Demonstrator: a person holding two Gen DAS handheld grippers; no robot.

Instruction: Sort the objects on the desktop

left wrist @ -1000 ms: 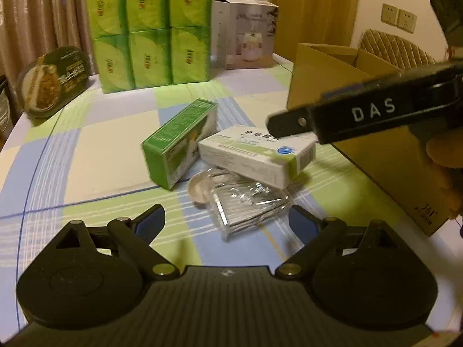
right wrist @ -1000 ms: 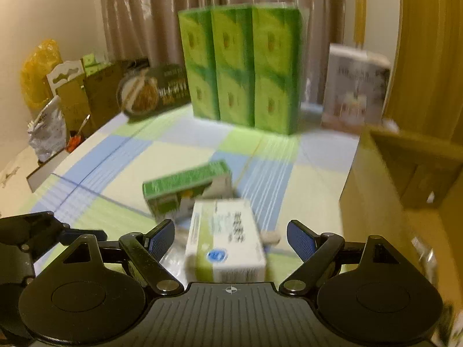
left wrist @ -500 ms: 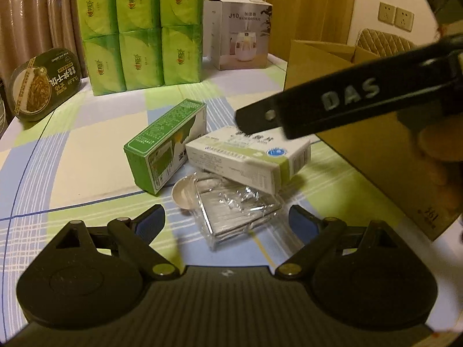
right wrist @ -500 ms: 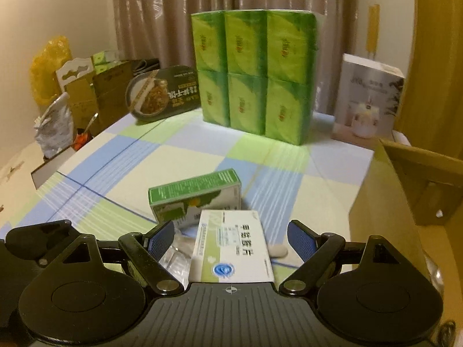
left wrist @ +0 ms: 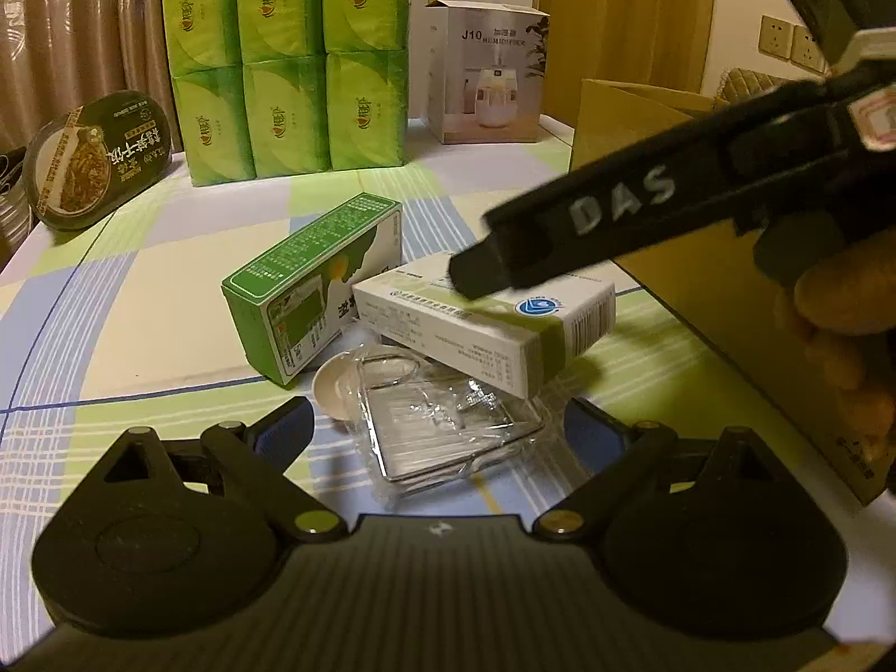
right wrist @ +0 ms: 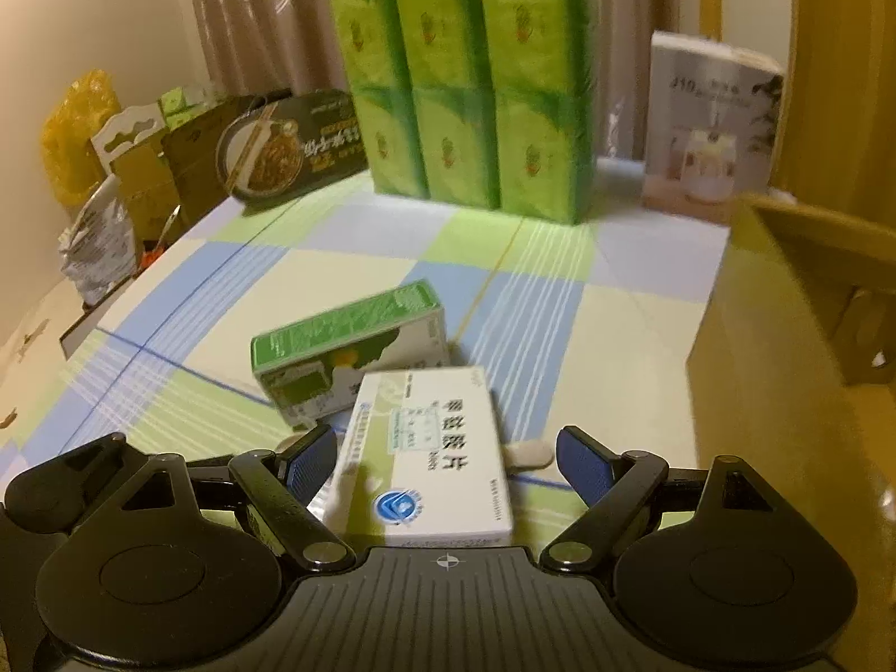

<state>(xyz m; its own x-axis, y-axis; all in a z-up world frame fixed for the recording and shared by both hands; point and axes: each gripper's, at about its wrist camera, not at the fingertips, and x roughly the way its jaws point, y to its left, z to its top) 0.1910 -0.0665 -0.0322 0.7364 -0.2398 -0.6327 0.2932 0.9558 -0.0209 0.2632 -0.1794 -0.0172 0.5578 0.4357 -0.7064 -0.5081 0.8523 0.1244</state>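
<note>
Hovering over the white box [right wrist: 425,456], both grippers [right wrist: 442,465] [left wrist: 437,431] gape wide.

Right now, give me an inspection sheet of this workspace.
Surface: checked tablecloth, blue, green and cream.
Job's things: white medicine box leaning on clear plastic tray; green box beside it; small spoon under the tray.
Clutter: green tissue packs, humidifier box, noodle bowl, open cardboard box.
Grippers: left gripper open around the tray; right gripper open, fingers either side of the white box.
Cables: nothing seen.
Surroundings: curtain, wall sockets, bags beside the table.
</note>
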